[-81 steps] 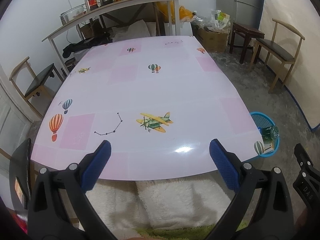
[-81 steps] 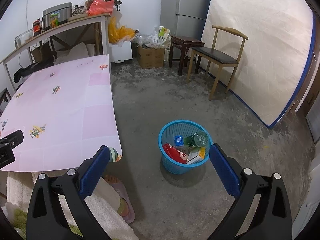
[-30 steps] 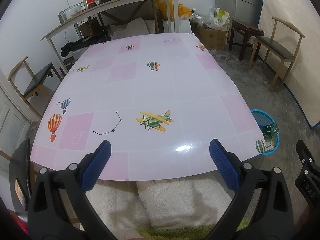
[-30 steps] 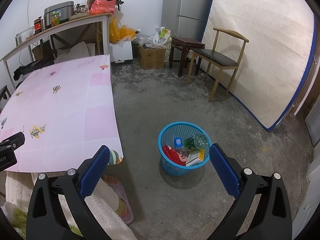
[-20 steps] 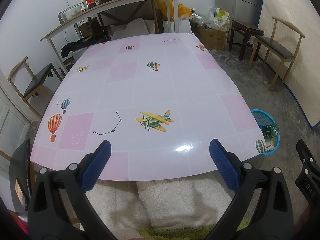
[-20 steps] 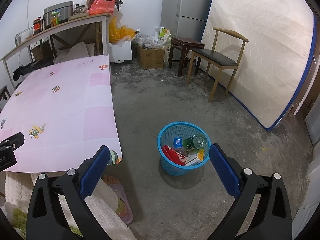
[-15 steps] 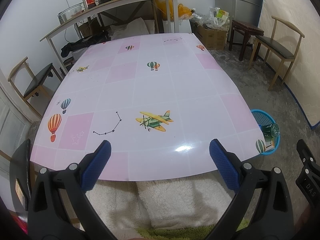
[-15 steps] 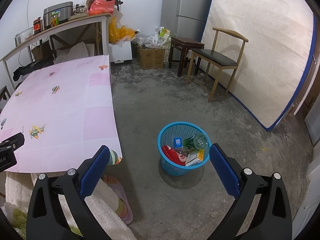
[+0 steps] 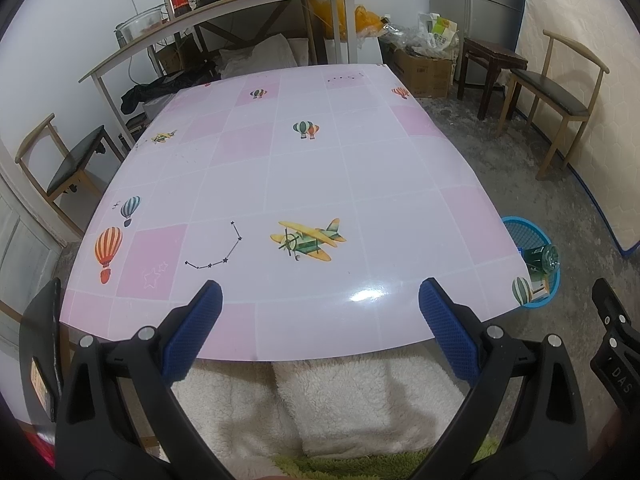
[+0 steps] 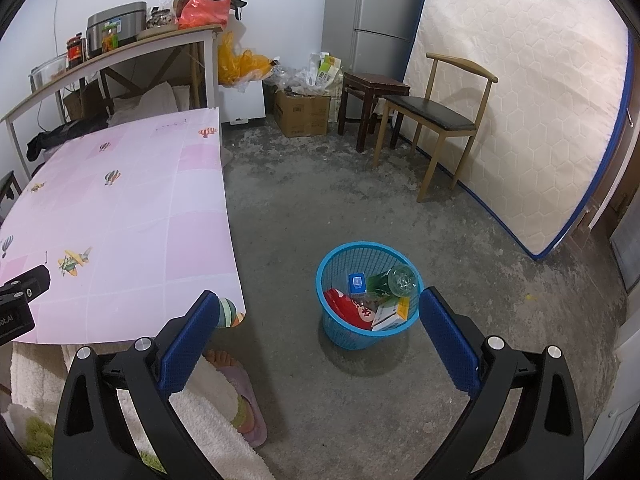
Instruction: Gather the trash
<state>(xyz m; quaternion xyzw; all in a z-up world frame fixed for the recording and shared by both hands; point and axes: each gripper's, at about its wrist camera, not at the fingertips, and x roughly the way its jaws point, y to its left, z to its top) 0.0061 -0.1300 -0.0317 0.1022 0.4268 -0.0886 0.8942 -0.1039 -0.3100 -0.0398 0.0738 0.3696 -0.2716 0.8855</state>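
Left wrist view: the left gripper (image 9: 320, 320) is spread wide, with nothing between its blue pads (image 9: 192, 332). Both pads hang over the near edge of a table (image 9: 280, 168) covered in a pink and white checked sheet printed with balloons and a yellow plane. Below the pads, a white fleece cover (image 9: 320, 400) lies under the table edge. Ahead of the gripper, past the far edge of the table, a long shelf (image 9: 224, 20) carries a cooker and jars. To the right of the gripper, a blue basket (image 9: 532, 236) stands on the floor, partly hidden by the table corner. A green bottle (image 9: 544, 256) lies inside it. At the far right edge of the view, part of the other black tool shows.

Right wrist view: the right gripper (image 10: 320, 324) is also spread wide and holds nothing. The blue basket (image 10: 340, 264) sits on the concrete floor between the two pads (image 10: 448, 344), nearer the right one, and well below them. It holds the green bottle (image 10: 396, 280), a red packet (image 10: 348, 308), a small blue box (image 10: 357, 282) and a white and yellow carton (image 10: 390, 312). To the left of the gripper lies the table (image 10: 120, 200), apart from the basket. Under the left pad, a bare foot in a slipper (image 10: 228, 364) rests on the floor. Ahead of the gripper stand a wooden chair (image 10: 440, 120), a dark stool (image 10: 372, 96), a cardboard box (image 10: 304, 116) and a mattress (image 10: 520, 100) leaning upright.
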